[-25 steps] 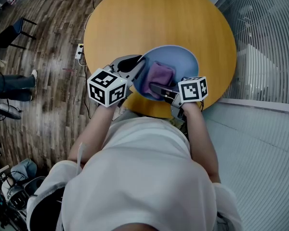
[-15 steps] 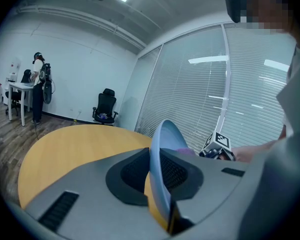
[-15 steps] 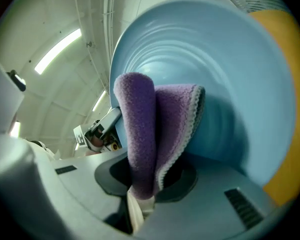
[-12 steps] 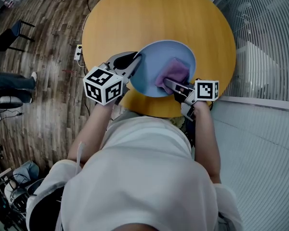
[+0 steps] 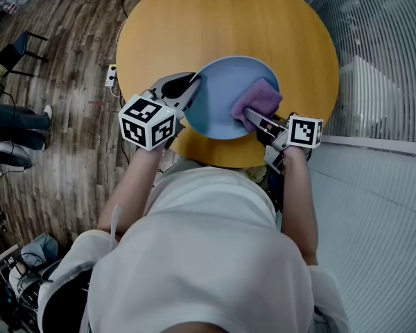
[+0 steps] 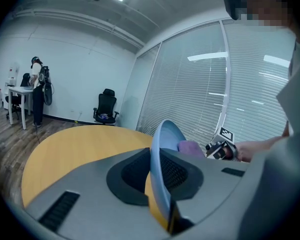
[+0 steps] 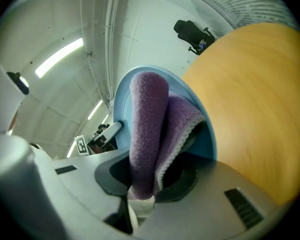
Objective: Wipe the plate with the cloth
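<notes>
A light blue plate (image 5: 222, 96) lies near the front edge of the round wooden table (image 5: 229, 26). My left gripper (image 5: 188, 92) is shut on the plate's left rim, which runs edge-on between its jaws in the left gripper view (image 6: 159, 179). A purple cloth (image 5: 256, 101) rests on the right side of the plate, and my right gripper (image 5: 253, 116) is shut on it. In the right gripper view the folded cloth (image 7: 150, 134) stands out from the jaws against the plate (image 7: 121, 96). The cloth (image 6: 191, 147) also shows behind the rim in the left gripper view.
The table edge is close to my body. Window blinds (image 5: 381, 54) run along the right. Wood floor (image 5: 62, 103) with a chair and a standing person's legs (image 5: 14, 127) lies to the left. An office chair (image 6: 106, 106) stands far across the room.
My right gripper has dragged the purple cloth from the plate's middle toward its right rim. The left gripper has kept its hold on the left rim.
</notes>
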Motion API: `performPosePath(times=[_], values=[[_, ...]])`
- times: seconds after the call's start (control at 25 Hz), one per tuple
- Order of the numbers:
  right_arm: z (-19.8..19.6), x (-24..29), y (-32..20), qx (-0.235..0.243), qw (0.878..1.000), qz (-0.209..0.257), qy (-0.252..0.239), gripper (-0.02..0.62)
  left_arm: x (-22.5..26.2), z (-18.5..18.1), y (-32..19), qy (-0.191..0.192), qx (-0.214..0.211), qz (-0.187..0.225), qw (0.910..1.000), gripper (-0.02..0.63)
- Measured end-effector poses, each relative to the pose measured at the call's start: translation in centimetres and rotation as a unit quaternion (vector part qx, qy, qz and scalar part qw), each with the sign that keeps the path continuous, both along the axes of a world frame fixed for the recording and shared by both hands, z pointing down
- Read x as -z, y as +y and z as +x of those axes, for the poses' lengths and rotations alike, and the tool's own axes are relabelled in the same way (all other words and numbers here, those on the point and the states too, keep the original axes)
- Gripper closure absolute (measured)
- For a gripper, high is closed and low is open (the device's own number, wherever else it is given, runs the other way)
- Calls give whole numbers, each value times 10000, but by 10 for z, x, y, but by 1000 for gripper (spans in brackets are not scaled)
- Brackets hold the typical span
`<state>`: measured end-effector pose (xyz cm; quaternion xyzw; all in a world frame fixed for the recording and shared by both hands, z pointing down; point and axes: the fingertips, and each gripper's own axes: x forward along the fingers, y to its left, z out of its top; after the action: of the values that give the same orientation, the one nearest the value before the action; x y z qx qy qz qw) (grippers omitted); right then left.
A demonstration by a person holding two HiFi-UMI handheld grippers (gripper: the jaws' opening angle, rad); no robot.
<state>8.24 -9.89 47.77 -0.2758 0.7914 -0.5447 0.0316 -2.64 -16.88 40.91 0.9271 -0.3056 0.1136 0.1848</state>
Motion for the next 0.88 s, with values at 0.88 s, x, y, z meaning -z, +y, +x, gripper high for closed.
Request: performPosePath(times=[0.88], values=[[42, -10, -5, 606, 9218, 728, 3758, 508, -34, -9, 2, 38, 95, -620, 9980, 568]])
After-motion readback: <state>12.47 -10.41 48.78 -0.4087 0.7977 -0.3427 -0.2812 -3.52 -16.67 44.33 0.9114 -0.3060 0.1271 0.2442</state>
